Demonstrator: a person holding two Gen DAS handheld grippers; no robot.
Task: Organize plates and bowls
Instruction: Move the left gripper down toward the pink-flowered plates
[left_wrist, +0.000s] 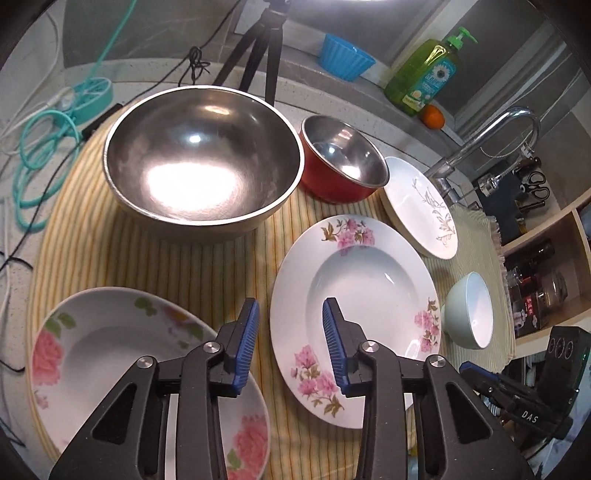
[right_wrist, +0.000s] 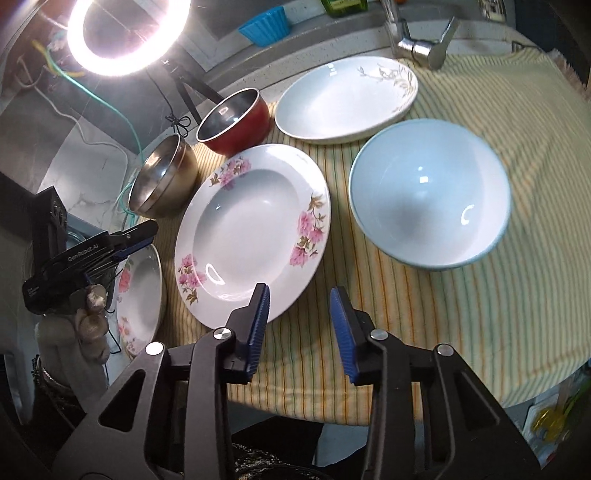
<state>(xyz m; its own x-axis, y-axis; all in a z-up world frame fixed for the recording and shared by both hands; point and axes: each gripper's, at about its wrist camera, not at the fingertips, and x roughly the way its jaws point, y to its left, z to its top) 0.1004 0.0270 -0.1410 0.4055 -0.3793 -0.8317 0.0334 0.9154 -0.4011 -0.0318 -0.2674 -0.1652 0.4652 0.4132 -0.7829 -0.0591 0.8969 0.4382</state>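
The deep pink-flowered plate (left_wrist: 354, 299) lies flat at the middle of the striped cloth (left_wrist: 207, 258); the left gripper (left_wrist: 290, 345) hangs over its near-left rim and the right gripper (right_wrist: 301, 328) over its near-right rim, both with jaws narrowed and empty. Beyond the plate stand a glossy steel bowl (left_wrist: 201, 158) and a red bowl (left_wrist: 341, 158); a pale blue ceramic bowl (right_wrist: 430, 195) sits to its right, nearer the right gripper.

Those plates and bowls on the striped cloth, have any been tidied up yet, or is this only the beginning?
Only the beginning, it seems. Nothing is stacked: the big steel bowl, red bowl, pale blue bowl and three plates, including the pink-flowered plate, each sit apart on the cloth. Neither the left gripper nor the right gripper holds anything; both hang empty above the cloth. All the sorting remains.
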